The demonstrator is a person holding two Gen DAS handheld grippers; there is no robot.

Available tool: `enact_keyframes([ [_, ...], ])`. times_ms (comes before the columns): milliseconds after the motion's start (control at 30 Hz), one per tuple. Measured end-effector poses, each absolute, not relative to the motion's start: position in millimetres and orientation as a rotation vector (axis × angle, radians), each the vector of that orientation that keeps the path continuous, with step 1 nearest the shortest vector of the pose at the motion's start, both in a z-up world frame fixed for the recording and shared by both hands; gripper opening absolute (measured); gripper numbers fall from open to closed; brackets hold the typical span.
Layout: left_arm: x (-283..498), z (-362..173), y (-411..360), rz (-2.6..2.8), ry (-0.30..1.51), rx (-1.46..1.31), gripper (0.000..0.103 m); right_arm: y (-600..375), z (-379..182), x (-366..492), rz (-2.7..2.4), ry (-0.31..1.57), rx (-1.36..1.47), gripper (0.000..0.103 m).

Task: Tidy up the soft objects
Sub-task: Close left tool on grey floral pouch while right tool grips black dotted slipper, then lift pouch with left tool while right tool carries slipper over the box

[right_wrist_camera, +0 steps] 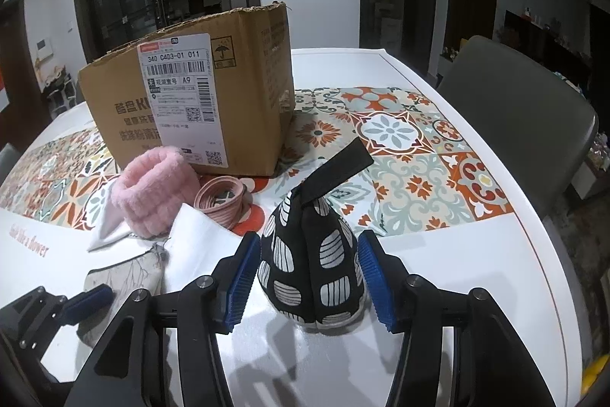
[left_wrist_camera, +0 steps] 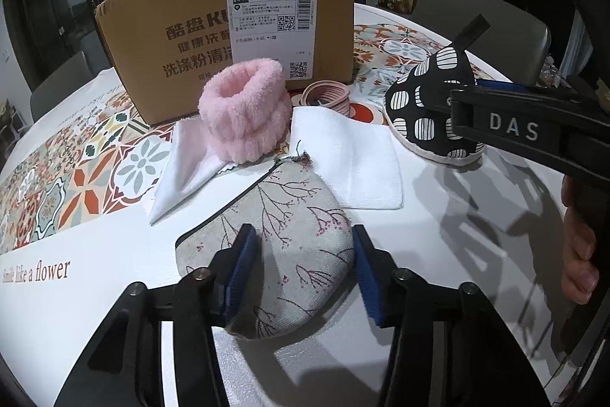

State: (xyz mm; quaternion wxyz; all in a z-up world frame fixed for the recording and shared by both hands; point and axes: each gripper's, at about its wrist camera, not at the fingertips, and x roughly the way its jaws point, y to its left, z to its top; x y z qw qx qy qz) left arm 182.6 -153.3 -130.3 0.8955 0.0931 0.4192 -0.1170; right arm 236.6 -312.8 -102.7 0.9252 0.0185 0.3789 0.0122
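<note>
My left gripper [left_wrist_camera: 301, 273] is open, its blue pads on either side of a grey floral fabric pouch [left_wrist_camera: 282, 239] lying on the table. My right gripper [right_wrist_camera: 307, 277] is open around a black-and-white patterned pot-holder mitt [right_wrist_camera: 310, 254] that stands upright with its black loop pointing up; the mitt also shows in the left wrist view [left_wrist_camera: 431, 105]. A fluffy pink wristband [left_wrist_camera: 244, 109] sits on a white cloth [left_wrist_camera: 183, 170]. A folded white towel [left_wrist_camera: 350, 155] lies beside it. A coiled pink band [left_wrist_camera: 328, 94] lies by the cardboard box [left_wrist_camera: 228, 37].
The open cardboard box [right_wrist_camera: 198, 94] stands at the back of the white table [right_wrist_camera: 476, 273], on a tile-patterned runner [right_wrist_camera: 411, 155]. A grey chair [right_wrist_camera: 514, 102] stands at the right edge. The left gripper's body shows at the lower left of the right wrist view [right_wrist_camera: 49, 308].
</note>
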Motion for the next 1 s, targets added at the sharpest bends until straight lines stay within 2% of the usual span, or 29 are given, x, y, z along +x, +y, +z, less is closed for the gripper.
enact_keyframes([
  [167,182.3,-129.2,-151.9,-0.260,0.870,0.179,0.033,-313.1,-105.4,237.7,0.009,0.784,0.041,0.052],
  [300,181.9,-126.8,-148.2,-0.273,0.865,0.155,0.025,-312.3,-105.7,236.7,0.002,0.799,0.045,0.034],
  [467,179.3,-121.6,-141.1,-0.269,0.840,0.131,0.019,-310.2,-101.9,230.1,-0.006,0.799,0.052,0.027],
  [1000,166.8,-89.7,-117.4,-0.271,0.764,0.046,0.018,-295.7,-73.2,200.5,-0.011,0.755,0.058,0.027],
])
